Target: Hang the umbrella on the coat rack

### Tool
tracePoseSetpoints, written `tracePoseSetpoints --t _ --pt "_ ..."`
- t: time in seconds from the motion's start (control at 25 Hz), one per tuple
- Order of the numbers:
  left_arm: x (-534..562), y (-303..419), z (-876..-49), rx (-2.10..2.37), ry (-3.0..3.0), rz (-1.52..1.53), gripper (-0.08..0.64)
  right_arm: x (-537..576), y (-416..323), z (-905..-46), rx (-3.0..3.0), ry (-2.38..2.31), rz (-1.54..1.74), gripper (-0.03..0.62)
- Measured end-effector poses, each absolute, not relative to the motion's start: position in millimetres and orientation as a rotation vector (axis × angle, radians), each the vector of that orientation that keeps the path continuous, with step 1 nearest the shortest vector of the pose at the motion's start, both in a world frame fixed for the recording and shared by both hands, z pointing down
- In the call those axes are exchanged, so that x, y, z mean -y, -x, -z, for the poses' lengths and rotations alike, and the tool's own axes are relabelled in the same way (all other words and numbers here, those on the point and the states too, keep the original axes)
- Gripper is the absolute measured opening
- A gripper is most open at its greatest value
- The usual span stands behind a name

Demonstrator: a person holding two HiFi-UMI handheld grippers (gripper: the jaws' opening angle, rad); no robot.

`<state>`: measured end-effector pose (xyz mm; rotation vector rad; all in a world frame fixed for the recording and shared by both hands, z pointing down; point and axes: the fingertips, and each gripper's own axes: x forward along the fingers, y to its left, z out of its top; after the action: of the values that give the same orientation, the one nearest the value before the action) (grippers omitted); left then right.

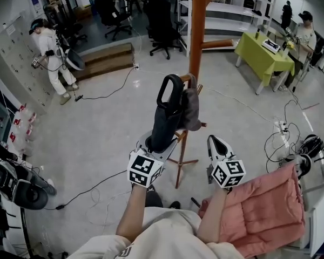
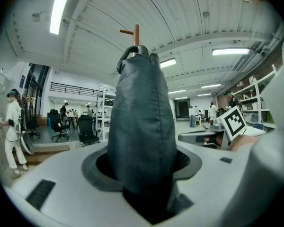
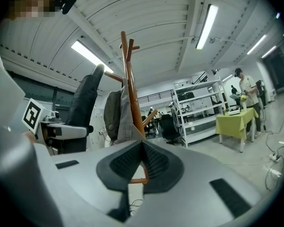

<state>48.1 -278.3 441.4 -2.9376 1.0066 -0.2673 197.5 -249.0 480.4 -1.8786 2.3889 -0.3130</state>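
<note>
Folded dark umbrella (image 1: 164, 117) gripped at lower end by left gripper (image 1: 157, 144), jaws spread wide round it. Held upright just before coat rack (image 1: 197, 31); loop handle (image 1: 170, 88) raised beside peg (image 1: 188, 78), whether hooked cannot be told. At right of rack pole, right gripper (image 1: 215, 142) held with jaws pressed together, nothing between. On rack, grey garment (image 1: 193, 111) hung beside umbrella.

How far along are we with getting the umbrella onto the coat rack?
Done: the folded umbrella is picked up, clamped upright in the left gripper and held up beside the coat rack. In hand: its handle loop sits close to a peg, apparently not over it yet. Left: hook the loop on the peg and open the jaws. The right gripper is shut and empty.
</note>
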Motion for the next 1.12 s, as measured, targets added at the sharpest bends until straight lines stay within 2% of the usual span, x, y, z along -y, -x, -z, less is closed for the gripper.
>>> tracePoseSetpoints --t 0.6,1.12 --pt "284.7 -55.6 -450.3 -0.983 2.967 0.316 0.256 245.7 -191.0 -489.5 -2.453 1.870 0.341 0.003" --pt "289.2 -61.4 -453.3 -0.995 2.960 0.315 0.256 248.5 -152.9 -465.3 -2.541 1.815 0.206 0.003"
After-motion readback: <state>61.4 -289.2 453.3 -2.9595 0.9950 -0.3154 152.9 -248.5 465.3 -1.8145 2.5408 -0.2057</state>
